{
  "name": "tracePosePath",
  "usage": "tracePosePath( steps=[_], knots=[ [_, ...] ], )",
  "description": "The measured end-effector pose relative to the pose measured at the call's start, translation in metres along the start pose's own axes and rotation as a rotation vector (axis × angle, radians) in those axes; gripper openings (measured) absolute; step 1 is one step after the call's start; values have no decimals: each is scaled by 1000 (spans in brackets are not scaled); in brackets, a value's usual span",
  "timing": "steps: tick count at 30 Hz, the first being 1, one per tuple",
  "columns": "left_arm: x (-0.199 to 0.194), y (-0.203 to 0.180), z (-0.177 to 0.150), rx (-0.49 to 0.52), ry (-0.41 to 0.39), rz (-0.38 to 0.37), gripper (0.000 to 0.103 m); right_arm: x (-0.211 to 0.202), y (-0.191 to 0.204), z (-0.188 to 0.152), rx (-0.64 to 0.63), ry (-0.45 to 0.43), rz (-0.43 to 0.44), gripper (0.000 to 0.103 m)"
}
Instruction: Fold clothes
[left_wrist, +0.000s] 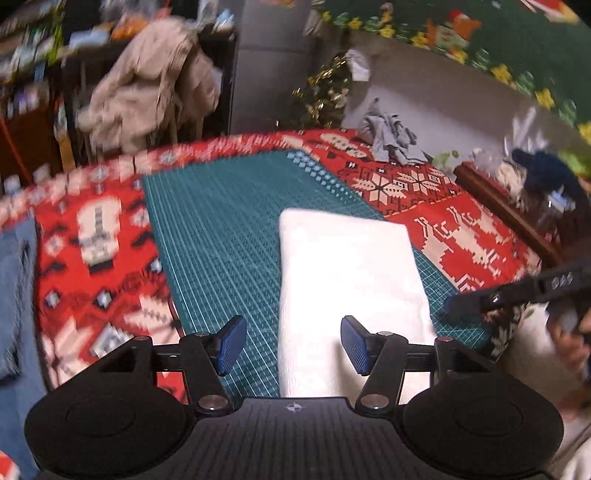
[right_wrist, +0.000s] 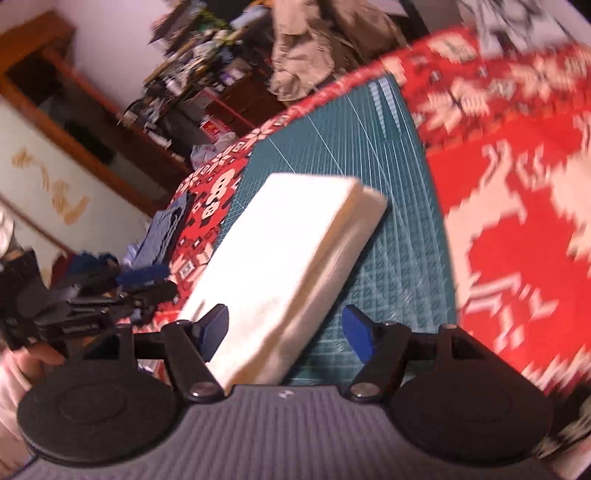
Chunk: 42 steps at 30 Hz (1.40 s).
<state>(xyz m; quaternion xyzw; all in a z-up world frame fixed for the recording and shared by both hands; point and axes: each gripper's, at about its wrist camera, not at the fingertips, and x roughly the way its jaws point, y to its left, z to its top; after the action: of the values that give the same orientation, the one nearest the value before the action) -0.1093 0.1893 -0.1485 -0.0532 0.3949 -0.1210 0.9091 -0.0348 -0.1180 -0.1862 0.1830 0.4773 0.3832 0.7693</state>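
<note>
The left gripper (left_wrist: 293, 345) and right gripper (right_wrist: 284, 332) both stand with jaws apart, gripping nothing. The folded white cloth rectangle (left_wrist: 347, 266) lies at frame centre on the teal gridded cutting mat (left_wrist: 221, 236). A stray blue pad (left_wrist: 354, 345) could likely snag its near edge and undo the fold.

The white cloth (left_wrist: 347, 273) lay folded into a thick, neat rectangle, flat on the green mat (left_wrist: 221, 236), its layered edge showing.

White folded cloth (left_wrist: 347, 273); green gridded mat (left_wrist: 229, 236); red-white patterned tablecloth (left_wrist: 92, 258).
</note>
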Motion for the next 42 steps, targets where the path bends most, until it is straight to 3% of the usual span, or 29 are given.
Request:
tracePosePath(
  steps=[1, 8, 10, 12, 17, 24, 33, 38, 42],
  knots=[
    [2, 5, 0, -27, 9, -21, 56, 3, -1, -1, 26, -2, -8, 64],
    [10, 22, -8, -164, 42, -128, 53, 12, -8, -5, 181, -44, -25, 58],
    [12, 22, -11, -178, 54, -149, 52, 15, -8, -5, 194, -46, -46, 44],
    [13, 20, -15, -184, 69, -167, 42, 19, -9, -3, 192, -40, -72, 24],
    [11, 16, -21, -202, 80, -178, 41, 22, -5, -1, 154, -34, -80, 18],
    [9, -3, -27, -225, 118, -260, 40, 22, -10, 20, 117, -58, -104, 8],
    [26, -51, -30, -172, 161, -374, 41, -10, -11, 37, 3, -86, -140, 12],
    [44, -79, -21, -102, 179, -436, 41, -49, -13, 25, -80, -86, -197, 14],
    [64, -106, -10, -41, 185, -480, 41, -79, -22, 10, -77, -85, -228, 22]
  ],
)
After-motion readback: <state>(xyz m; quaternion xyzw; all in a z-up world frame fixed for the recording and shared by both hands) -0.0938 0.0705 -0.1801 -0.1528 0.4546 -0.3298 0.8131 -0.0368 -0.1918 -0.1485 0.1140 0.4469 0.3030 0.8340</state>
